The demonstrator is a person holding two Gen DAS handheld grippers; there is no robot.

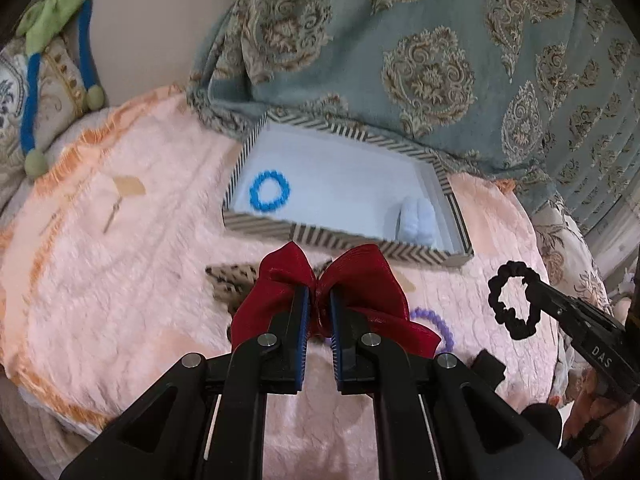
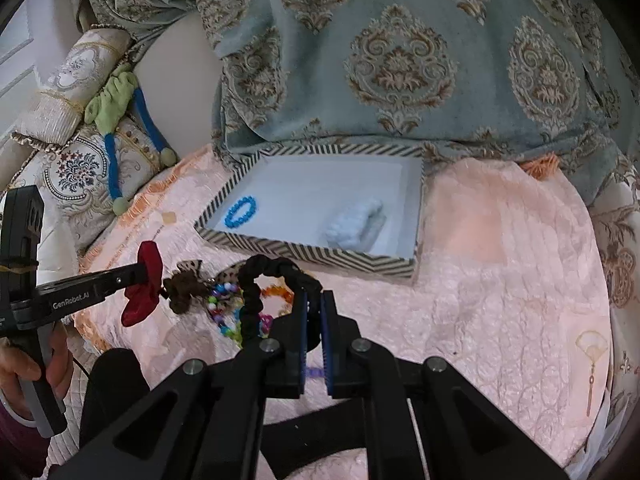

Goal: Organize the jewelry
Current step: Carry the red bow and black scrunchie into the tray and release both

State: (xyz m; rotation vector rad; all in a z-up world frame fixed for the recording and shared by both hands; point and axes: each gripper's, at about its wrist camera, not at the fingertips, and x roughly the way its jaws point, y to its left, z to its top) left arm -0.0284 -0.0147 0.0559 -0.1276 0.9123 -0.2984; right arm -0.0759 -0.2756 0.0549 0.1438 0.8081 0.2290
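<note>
My left gripper (image 1: pixel 319 300) is shut on a red ribbon bow (image 1: pixel 360 280) and holds it above the pink cloth, just in front of the striped tray (image 1: pixel 260 230). The bow also shows in the right wrist view (image 2: pixel 146 292). My right gripper (image 2: pixel 313 304) is shut on a black scrunchie (image 2: pixel 256 284), which also shows in the left wrist view (image 1: pixel 508 300). The tray (image 2: pixel 304 256) holds a blue bead bracelet (image 1: pixel 269 191) and a pale blue fluffy scrunchie (image 2: pixel 356 222).
On the pink cloth (image 2: pixel 500 280) lie a leopard-print bow (image 2: pixel 186 282), a multicoloured bead bracelet (image 2: pixel 224 308), an orange bead bracelet (image 2: pixel 276 292) and a purple bracelet (image 1: pixel 436 320). A patterned blue-grey drape (image 2: pixel 400 60) hangs behind the tray. Cushions (image 2: pixel 80 168) sit at the left.
</note>
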